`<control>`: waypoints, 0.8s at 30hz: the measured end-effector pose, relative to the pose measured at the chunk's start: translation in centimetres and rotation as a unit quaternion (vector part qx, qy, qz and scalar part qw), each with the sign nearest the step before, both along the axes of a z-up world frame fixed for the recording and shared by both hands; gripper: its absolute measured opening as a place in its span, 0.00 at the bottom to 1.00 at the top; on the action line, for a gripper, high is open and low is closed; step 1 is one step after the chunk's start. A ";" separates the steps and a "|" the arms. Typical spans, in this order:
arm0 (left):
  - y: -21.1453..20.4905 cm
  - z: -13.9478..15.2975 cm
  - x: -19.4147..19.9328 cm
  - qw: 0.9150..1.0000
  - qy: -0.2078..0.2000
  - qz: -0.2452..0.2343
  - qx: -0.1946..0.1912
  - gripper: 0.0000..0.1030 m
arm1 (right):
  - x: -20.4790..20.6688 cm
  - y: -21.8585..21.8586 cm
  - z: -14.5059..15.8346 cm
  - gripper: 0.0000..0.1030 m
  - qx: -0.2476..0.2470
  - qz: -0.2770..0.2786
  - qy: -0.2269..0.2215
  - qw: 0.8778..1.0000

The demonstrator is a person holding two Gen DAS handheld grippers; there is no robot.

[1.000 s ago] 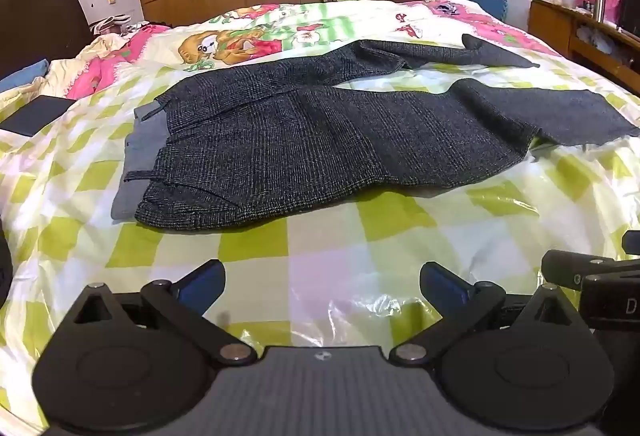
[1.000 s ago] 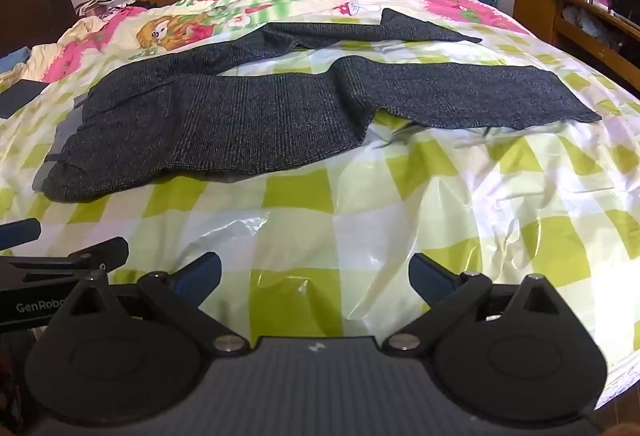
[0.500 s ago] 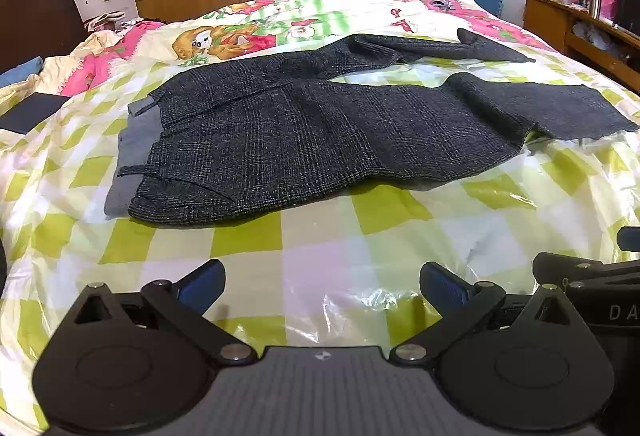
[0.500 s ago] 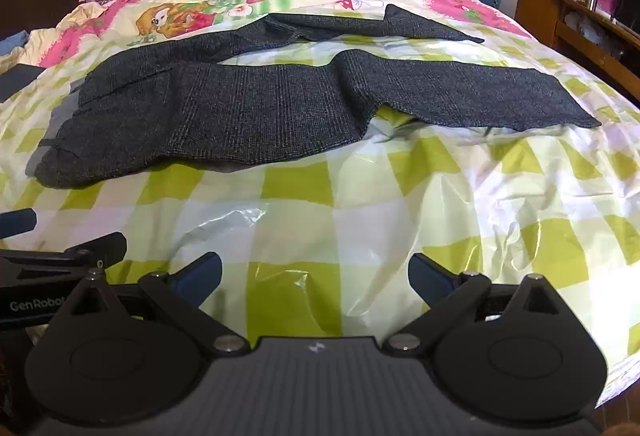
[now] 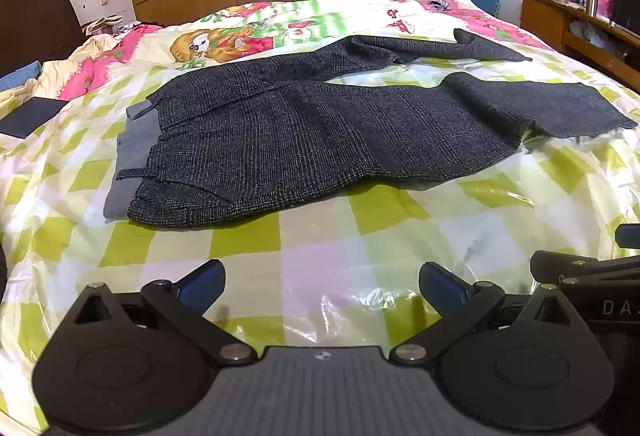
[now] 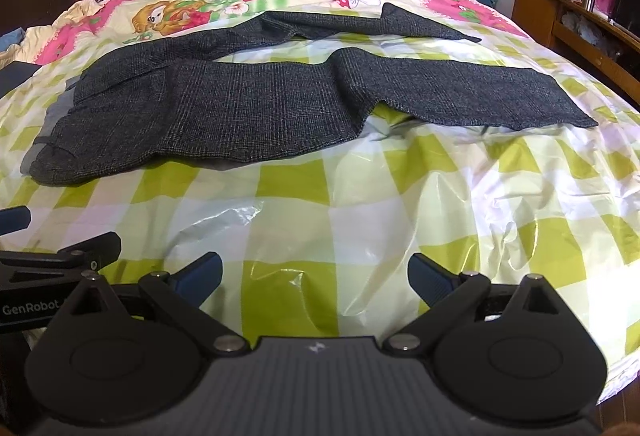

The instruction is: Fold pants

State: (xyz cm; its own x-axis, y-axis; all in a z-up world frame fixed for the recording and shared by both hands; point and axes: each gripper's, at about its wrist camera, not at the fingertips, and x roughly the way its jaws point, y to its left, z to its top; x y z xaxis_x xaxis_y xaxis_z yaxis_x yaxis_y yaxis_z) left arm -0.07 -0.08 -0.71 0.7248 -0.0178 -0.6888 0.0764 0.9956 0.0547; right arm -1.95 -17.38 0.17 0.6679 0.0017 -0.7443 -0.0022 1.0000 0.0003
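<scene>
The bed fills both views, covered in a glossy green-and-white checked sheet, and the pants lie spread across the middle of it, waistband to the left, two legs running off to the right. The legs are splayed apart in a V: the near leg lies flat and straight, the far leg angles away with its cuff kinked upward.

Both tools hang back over the near edge of the bed, well short of the cloth. Left gripper: jaws spread wide, nothing between them. Right gripper: same story, wide and empty. Folding hasn't started, by the look of it.

The sensible first move, I'd say, is bringing one leg over onto the other, so the left tool wants the waistband and the right wants a cuff. Pinch only the pants, because that slick sheet is wrinkled right under the near leg and could come up with the fabric. The wool looks heavy and should drape rather than slide.

Room is generous: a broad bare band of sheet sits between tools and pants. Mind the right side, where a wooden cabinet stands close to the bed, and the dark flat object near the left edge.
</scene>
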 end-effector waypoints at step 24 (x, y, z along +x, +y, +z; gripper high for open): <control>-0.1 0.1 -0.1 1.000 -0.004 -0.003 0.006 1.00 | 0.0 0.1 0.0 0.95 -0.003 0.001 0.000 1.000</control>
